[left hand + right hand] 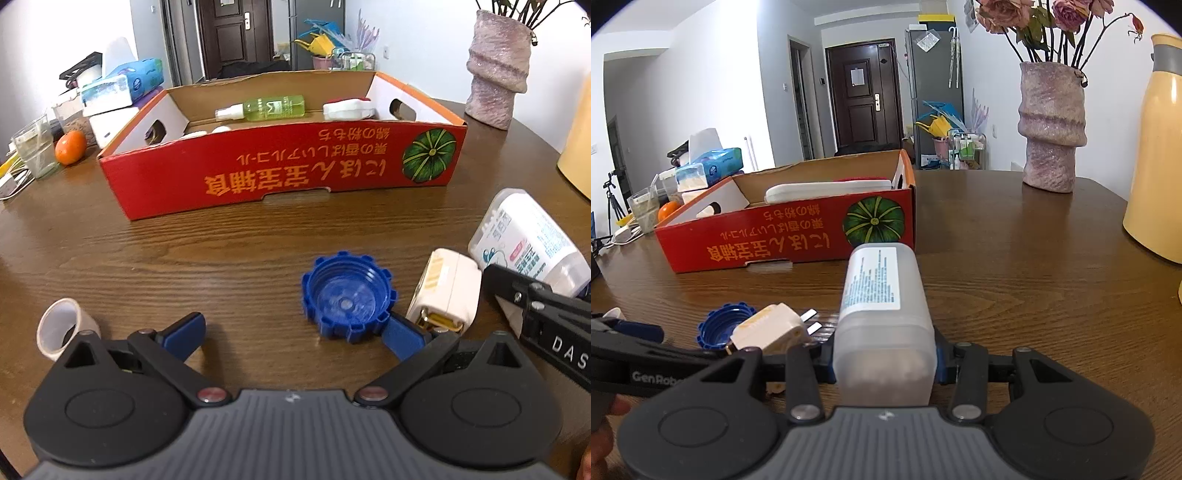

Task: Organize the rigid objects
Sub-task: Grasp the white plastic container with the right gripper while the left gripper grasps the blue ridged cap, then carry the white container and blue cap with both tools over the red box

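R gripper clamped on white plastic bottle. L gripper spread wide, blue cap touching its R finger.

A brown wood-grain table carries a red cardboard box with its open top up, and near its front a blue notched cap lying hollow side up, just beside a white plug adapter and a white plastic container lying on its side. A roll of tape sits at the near left. At the edges stand 1 pinkish vase, 1 yellow jug, an orange, a clear cup and stacked tissue boxes.
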The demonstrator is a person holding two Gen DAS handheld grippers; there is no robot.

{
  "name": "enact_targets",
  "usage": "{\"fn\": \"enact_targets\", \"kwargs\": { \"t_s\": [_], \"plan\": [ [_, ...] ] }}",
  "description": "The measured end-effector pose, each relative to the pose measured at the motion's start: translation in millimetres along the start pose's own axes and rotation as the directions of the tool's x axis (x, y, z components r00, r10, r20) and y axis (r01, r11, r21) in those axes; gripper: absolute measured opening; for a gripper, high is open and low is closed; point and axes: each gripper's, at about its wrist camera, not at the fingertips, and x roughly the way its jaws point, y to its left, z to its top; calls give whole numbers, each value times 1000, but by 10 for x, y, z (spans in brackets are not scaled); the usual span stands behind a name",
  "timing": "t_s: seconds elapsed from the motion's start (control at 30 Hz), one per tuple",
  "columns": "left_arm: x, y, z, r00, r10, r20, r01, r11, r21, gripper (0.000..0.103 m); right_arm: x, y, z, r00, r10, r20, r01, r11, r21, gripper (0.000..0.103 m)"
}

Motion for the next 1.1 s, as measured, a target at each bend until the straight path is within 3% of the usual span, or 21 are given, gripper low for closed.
{"fn": "enact_targets", "kwargs": {
  "t_s": [0.27,0.43,0.7,1.1],
  "plan": [
    [24,-67,1,998,-38,44,36,999,37,100,7,17,-3,1000,0,-2,0,1000,-5,43],
    [5,-106,2,995,-72,76,68,996,60,79,8,33,-10,1000,-1,-5,1,1000,-13,43],
    [-24,-94,-8,988,-117,97,112,992,62,54,22,52,-19,1000,-1,-7,1,1000,-26,43],
    [-36,-3,-24,988,-108,110,107,994,19,54,14,65,-31,1000,4,1,-4,1000,-30,43]
  ]
}}
